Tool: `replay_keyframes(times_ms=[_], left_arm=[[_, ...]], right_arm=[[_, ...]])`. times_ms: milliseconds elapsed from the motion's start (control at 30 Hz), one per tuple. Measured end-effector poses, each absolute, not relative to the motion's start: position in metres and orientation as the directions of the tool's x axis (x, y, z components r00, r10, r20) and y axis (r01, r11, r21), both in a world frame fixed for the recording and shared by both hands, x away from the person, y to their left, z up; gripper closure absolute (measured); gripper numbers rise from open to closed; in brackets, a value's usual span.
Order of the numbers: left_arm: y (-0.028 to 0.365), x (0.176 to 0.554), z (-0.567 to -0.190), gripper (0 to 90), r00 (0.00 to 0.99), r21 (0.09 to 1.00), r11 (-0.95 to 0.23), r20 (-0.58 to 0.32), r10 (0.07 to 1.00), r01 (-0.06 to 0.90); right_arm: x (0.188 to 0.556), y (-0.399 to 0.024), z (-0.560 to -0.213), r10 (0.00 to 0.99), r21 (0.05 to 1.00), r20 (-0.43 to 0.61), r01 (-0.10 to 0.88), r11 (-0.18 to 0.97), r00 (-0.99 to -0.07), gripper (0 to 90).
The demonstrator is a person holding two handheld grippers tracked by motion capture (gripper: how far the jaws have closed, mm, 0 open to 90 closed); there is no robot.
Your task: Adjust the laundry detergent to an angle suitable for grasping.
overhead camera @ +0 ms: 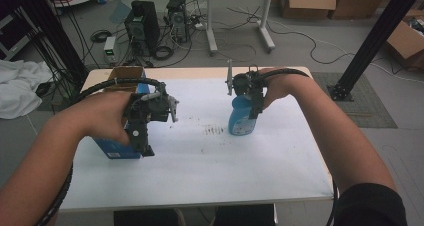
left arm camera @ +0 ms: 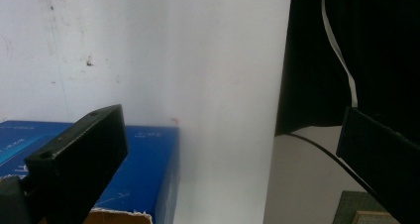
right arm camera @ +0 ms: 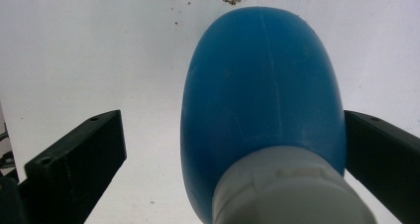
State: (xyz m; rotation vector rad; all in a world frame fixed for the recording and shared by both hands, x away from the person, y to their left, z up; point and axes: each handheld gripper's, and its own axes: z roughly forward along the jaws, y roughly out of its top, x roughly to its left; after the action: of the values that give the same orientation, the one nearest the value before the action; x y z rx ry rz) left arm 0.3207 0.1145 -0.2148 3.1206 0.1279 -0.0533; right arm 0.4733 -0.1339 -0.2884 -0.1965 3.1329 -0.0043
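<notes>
A blue plastic bottle [overhead camera: 239, 120] with a white cap [right arm camera: 292, 192] stands upright right of the table's middle. My right gripper [overhead camera: 246, 111] comes down over it from above, open. In the right gripper view the bottle [right arm camera: 262, 100] sits between the jaws of the right gripper [right arm camera: 230, 122]: the left jaw is well apart from it and the right jaw is close beside it. A blue cardboard box [overhead camera: 116, 149] with an open top stands at the table's left. My left gripper [overhead camera: 144, 142] hangs open by its right side, with nothing between the jaws of the left gripper [left arm camera: 228, 120]. The box's corner [left arm camera: 148, 169] lies under its left jaw.
The white table [overhead camera: 200, 161] has a dark smudge of crumbs [overhead camera: 214, 131] left of the bottle. Its near edge [left arm camera: 277, 135] drops to a dark area. On the floor behind are computer towers [overhead camera: 142, 23], cables, another desk and cardboard boxes [overhead camera: 307, 1].
</notes>
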Motion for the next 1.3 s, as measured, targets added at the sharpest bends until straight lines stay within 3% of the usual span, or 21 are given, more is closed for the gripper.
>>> replay_keyframes(times_ms=[433, 867, 1300], left_arm=[[0.1172, 0.32, -0.216, 0.1, 0.996, 0.019, -0.996, -0.034, 0.085, 0.086], [0.1207, 0.3208, -0.2177, 0.1, 0.995, 0.022, -0.996, -0.036, 0.091, 0.092], [0.1178, 0.3235, -0.2208, 0.1, 0.995, 0.018, -0.996, -0.042, 0.086, 0.087]], right_arm=[[0.4728, -0.1339, -0.293, -0.123, -0.001, -0.008, -0.123, 0.992, -0.992, 0.1], [0.4744, -0.1316, -0.2938, -0.142, -0.02, -0.036, -0.141, 0.99, -0.989, 11.6], [0.4751, -0.1338, -0.2935, -0.14, -0.014, -0.045, -0.139, 0.99, -0.989, 16.1]])
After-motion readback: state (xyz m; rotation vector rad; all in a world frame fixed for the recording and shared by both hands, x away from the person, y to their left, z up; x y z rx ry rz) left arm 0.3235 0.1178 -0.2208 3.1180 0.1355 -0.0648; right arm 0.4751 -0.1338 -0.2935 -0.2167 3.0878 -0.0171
